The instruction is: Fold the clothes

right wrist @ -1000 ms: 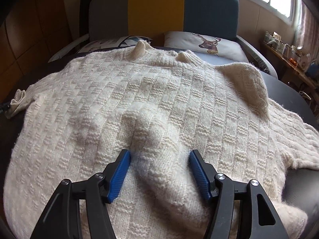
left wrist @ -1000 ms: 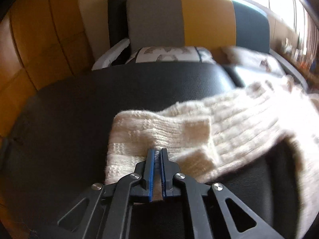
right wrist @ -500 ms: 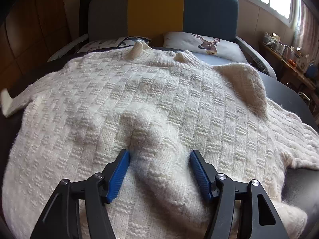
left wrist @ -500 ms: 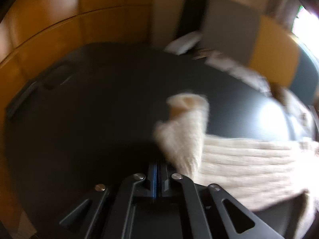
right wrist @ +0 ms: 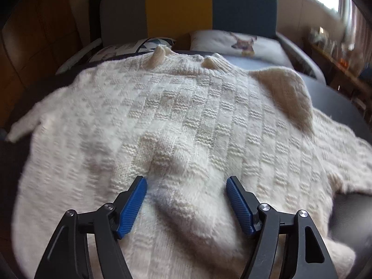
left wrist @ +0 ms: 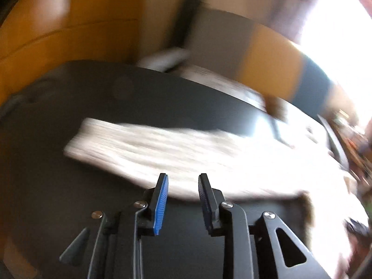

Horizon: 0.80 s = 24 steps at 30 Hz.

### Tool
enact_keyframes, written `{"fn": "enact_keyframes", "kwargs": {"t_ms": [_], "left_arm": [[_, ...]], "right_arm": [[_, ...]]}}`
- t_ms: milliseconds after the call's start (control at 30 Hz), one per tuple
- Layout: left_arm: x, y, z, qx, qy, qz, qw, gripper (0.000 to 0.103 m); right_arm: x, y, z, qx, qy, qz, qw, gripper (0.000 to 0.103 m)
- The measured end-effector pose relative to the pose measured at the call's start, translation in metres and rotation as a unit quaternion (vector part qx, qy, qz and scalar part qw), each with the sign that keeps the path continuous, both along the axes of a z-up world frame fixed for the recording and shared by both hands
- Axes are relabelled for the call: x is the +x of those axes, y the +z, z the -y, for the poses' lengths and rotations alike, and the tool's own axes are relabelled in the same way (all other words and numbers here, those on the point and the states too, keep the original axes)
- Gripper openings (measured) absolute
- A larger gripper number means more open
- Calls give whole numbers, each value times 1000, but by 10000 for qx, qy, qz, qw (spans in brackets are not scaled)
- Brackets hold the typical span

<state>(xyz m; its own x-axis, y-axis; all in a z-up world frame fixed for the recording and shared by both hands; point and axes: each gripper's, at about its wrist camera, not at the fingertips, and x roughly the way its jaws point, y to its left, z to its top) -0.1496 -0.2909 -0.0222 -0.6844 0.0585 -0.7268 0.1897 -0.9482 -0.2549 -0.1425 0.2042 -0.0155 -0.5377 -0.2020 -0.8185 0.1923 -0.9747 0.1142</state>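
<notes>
Your left tool (left wrist: 182, 181) has let go, fingers now spread, the sleeve (left wrist: 139, 146) lying flat just ahead; your right tool (right wrist: 186, 186) stays spread over the sweater (right wrist: 186, 116).

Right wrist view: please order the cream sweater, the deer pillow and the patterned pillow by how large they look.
1. cream sweater, which fills most of the view.
2. deer pillow.
3. patterned pillow, partly hidden by the sweater, so its real size is uncertain.

I see a cream sweater (right wrist: 186, 121) knitted in a basket-weave check on a black table (right wrist: 334, 97). My right gripper (right wrist: 186, 186) and left gripper (left wrist: 182, 181) are black with blue pads. The headboard (right wrist: 186, 7) runs grey, yellow, teal. A white pillow (right wrist: 237, 43) bears a deer print; another pillow (right wrist: 130, 47) shows dark triangles.
</notes>
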Motion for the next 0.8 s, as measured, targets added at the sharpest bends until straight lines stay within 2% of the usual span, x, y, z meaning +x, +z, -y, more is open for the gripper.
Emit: {"fn": "enact_keyframes", "kwargs": {"t_ms": [33, 100, 233, 333, 433, 533, 600, 667, 700, 733, 767, 800], "left_arm": [[0, 2, -27, 95, -338, 12, 9994, 28], [4, 5, -84, 184, -1021, 7, 9946, 28], [21, 3, -194, -289, -2268, -50, 9735, 29], [29, -11, -259, -641, -2952, 74, 9533, 29], [29, -35, -300, -1253, -3332, 263, 9341, 29], [42, -36, -306, -1652, -3441, 26, 9243, 29], [49, -35, -302, -1619, -3485, -10, 9232, 29], [46, -35, -300, -1499, -3512, -32, 9242, 29], [44, -36, -297, -1431, -3518, -45, 9251, 30], [45, -36, -294, -1374, -3525, -71, 9256, 30], [47, -36, -293, -1355, -3542, -102, 9252, 30], [48, -37, -292, -1346, -3563, -134, 9245, 31]], "right_arm": [[7, 10, -9, -282, -43, -60, 9996, 71], [24, 30, -34, -523, -226, -263, 9980, 71], [61, 53, -111, -796, -1110, -587, 9889, 71], [71, 36, -172, -1351, -1621, -170, 9773, 69], [61, 9, -209, -1999, -1878, 308, 9612, 68], [39, -14, -228, -2462, -2189, 579, 9424, 66], [23, -25, -232, -2529, -2271, 659, 9381, 63], [9, -26, -232, -2501, -2275, 609, 9392, 55], [1, -26, -230, -2467, -2222, 619, 9413, 38], [-7, -29, -227, -2404, -2143, 693, 9442, 25], [-12, -31, -225, -2325, -2103, 744, 9467, 23], [-17, -31, -223, -2238, -2055, 740, 9498, 15]]}}
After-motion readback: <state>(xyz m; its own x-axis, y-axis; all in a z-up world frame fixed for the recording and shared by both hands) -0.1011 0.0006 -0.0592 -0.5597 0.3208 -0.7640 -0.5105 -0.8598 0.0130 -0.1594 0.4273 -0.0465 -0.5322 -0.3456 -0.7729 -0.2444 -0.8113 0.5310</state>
